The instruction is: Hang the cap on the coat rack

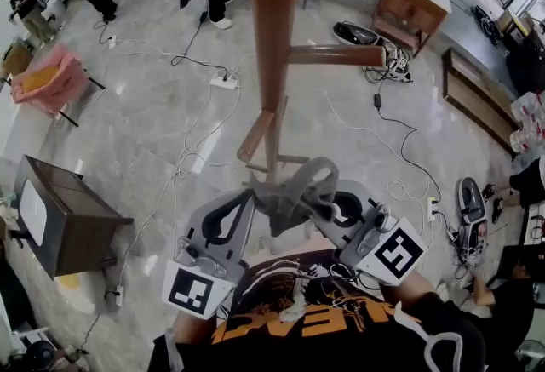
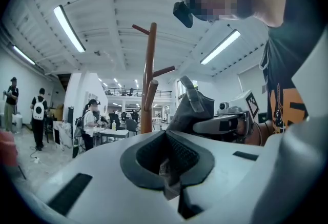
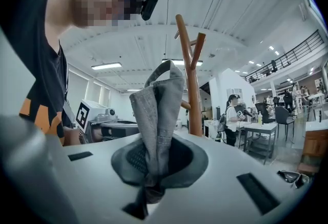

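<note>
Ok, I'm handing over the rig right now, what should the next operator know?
Grippers: left gripper shut on an edge of the grey cap; right gripper shut on its fabric, which stands up from the jaws.
Things: cap held between both grippers, just short of the wooden coat rack, not on it.
Done: cap in hand.
Left: raise it onto a peg, release.

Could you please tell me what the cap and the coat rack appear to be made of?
The cap looks like matte grey woven fabric, perhaps cotton: a fine weave and stitched seams show, and it folds limply. The coat rack looks like reddish-brown wood with a smooth, faintly glossy finish, though its grain is hard to see.
</note>
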Tool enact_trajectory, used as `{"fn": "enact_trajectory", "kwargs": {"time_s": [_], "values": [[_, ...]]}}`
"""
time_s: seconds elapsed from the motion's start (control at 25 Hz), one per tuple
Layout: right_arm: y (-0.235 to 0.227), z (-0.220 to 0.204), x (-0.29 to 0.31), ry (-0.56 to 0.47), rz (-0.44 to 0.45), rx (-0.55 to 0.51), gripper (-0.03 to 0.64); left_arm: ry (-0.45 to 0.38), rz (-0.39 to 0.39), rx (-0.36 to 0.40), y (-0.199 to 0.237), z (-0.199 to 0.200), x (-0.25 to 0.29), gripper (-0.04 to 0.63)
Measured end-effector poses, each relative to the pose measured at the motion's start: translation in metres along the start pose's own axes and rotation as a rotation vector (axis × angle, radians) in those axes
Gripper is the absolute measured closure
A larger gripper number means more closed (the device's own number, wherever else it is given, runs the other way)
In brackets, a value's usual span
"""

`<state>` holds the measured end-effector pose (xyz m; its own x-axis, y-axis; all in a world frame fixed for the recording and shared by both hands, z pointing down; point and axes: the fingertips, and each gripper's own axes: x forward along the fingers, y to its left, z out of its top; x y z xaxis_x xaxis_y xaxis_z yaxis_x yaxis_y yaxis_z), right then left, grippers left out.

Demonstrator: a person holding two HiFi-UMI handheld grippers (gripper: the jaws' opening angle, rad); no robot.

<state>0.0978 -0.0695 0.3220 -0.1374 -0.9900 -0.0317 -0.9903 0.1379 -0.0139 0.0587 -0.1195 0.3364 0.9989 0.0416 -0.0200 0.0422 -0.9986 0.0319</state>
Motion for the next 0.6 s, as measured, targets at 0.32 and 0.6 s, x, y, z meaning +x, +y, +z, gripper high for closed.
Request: {"fn": "enact_trajectory", "kwargs": {"time_s": [0.32, 0.6], "values": [[-0.031, 0.000, -0.022, -0.021, 0.250, 0.015, 0.578, 0.006, 0.244, 0.023, -0.028, -0.002, 0.025, 0.572], [-0.062, -0.003, -0.050, -0.033, 0.400, 0.023, 0.578, 0.013, 0.394, 0.026, -0.070, -0.009, 0.057, 0.572]]}}
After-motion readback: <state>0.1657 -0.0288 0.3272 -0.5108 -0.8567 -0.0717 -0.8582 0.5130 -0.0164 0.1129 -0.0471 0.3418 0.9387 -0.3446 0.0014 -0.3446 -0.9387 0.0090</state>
